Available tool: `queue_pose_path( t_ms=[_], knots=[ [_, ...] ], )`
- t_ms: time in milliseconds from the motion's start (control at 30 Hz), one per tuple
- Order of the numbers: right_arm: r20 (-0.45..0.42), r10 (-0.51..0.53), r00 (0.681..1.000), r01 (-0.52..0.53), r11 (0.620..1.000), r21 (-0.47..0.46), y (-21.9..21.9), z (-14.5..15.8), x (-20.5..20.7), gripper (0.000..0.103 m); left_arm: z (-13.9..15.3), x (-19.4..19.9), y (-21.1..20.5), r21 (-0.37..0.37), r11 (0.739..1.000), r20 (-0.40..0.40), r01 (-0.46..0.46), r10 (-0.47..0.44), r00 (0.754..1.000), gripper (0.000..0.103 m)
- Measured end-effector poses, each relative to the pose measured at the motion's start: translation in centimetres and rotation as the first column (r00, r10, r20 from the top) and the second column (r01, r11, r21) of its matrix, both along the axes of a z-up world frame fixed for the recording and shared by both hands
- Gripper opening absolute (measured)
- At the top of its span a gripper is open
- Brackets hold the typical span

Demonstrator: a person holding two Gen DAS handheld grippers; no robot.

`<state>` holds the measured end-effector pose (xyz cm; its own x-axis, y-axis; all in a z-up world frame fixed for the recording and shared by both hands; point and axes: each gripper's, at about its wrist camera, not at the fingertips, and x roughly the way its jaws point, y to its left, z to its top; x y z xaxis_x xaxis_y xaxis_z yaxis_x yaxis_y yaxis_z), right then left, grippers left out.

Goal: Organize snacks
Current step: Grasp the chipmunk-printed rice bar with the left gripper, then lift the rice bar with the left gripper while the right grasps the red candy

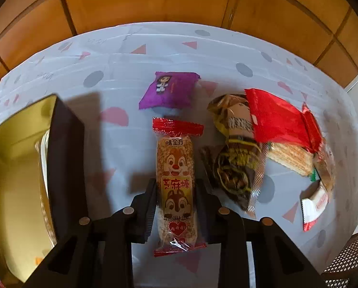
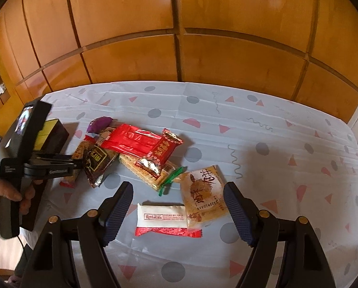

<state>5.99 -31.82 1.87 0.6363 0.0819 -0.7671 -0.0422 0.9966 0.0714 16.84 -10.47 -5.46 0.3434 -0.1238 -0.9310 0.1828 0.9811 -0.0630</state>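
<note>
We find the sesame bar (image 1: 176,184), a long clear packet with red ends and a cartoon chipmunk, lying lengthwise at the lower centre of the left wrist view on the worktop (image 1: 121,144), whose cover is pale with grey dots and pink triangles. The left gripper (image 1: 176,189) is clamped on it, its two black fingers (image 1: 148,213) pressing the packet's sides near the lower half, with the red top seal pointing up the frame.

Just above the bar's top end lies a purple pouch (image 1: 168,91). To the right sits a heap of snacks: a dark brown packet (image 1: 234,168), a red foil packet (image 1: 275,117) lying partly over it, a wafer pack (image 1: 290,158) below the red one, and a white-and-red bar (image 1: 314,206) at the right edge. At the left of that view stands an open box (image 1: 66,158) with dark outer walls and a gold lining.

In the right wrist view, the right gripper (image 2: 178,206) is spread wide with nothing between its fingers, above the white-and-red bar (image 2: 163,218) and a tan round cake packet (image 2: 204,192) that overlaps the bar's right end. The heap lies in the upper left of the frame, and at the left edge a hand (image 2: 3,196) grips the handle of the other gripper.
</note>
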Motion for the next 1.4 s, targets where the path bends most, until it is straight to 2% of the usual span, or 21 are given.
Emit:
queue_pose_path(
  t_ms=[133, 267, 400, 467, 633, 733, 833, 933, 1000, 1067, 1233, 1333, 1400],
  knots=[
    [0.005, -0.039, 0.999, 0.039, 0.999, 0.017, -0.9, 0.0, 0.0, 0.078, 0.6, -3.9, 0.1, -0.012, 0.999, 0.055, 0.05, -0.049, 0.997, 0.03],
    [0.0, -0.109, 0.994, 0.108, 0.991, 0.085, -2.7, 0.1, 0.1, 0.078, 0.9, -8.0, -0.1, -0.021, 0.992, 0.084, 0.125, -0.123, 0.989, 0.03],
    [-0.049, -0.194, 0.98, 0.2, 0.958, 0.204, -5.2, -0.4, 0.2, 0.077, 0.3, -11.6, -0.8, -0.013, 0.976, 0.112, 0.217, -0.214, 0.97, 0.03],
    [-0.083, -0.218, 0.972, 0.232, 0.94, 0.25, -6.1, -0.9, 0.3, 0.074, -0.1, -12.9, -1.0, 0.01, 0.972, 0.167, 0.234, -0.233, 0.958, 0.031],
    [-0.159, -0.229, 0.96, 0.268, 0.913, 0.308, -6.4, -2.4, 0.3, 0.064, -0.3, -13.0, -0.6, -0.015, 0.975, 0.193, 0.22, -0.213, 0.958, 0.031],
    [-0.174, -0.2, 0.964, 0.244, 0.927, 0.286, -5.2, -3.1, 0.6, 0.058, -0.4, -13.5, 0.1, -0.045, 0.975, 0.206, 0.22, -0.206, 0.957, 0.031],
    [-0.173, -0.124, 0.977, 0.168, 0.949, 0.268, -3.0, -3.4, 0.6, 0.058, -0.5, -13.5, 0.2, -0.051, 0.974, 0.215, 0.222, -0.207, 0.955, 0.031],
    [-0.136, 0.002, 0.991, 0.021, 0.986, 0.164, 0.2, -2.6, 0.9, 0.058, -0.7, -13.3, 0.0, -0.055, 0.972, 0.224, 0.228, -0.211, 0.952, 0.031],
    [-0.121, 0.072, 0.99, -0.058, 0.992, 0.114, 2.0, -1.8, 1.3, 0.06, -0.6, -13.4, 0.3, -0.069, 0.972, 0.228, 0.226, -0.205, 0.952, 0.031],
    [-0.116, 0.085, 0.99, -0.075, 0.994, 0.085, 2.8, -1.2, 2.0, 0.061, -0.6, -13.3, 0.4, -0.079, 0.972, 0.229, 0.223, -0.2, 0.953, 0.031],
    [-0.143, -0.005, 0.99, 0.032, 0.982, 0.185, 1.7, -1.7, 5.5, 0.061, -0.6, -13.2, 0.6, -0.103, 0.97, 0.234, 0.222, -0.194, 0.953, 0.031],
    [-0.177, -0.072, 0.982, 0.118, 0.956, 0.268, 1.1, -2.8, 7.6, 0.061, -0.7, -13.3, 0.7, -0.109, 0.969, 0.238, 0.224, -0.193, 0.952, 0.031],
    [-0.204, -0.109, 0.973, 0.166, 0.944, 0.286, 1.0, -3.9, 9.2, 0.061, -0.7, -13.4, 0.7, -0.109, 0.968, 0.242, 0.225, -0.193, 0.951, 0.031]
  ],
)
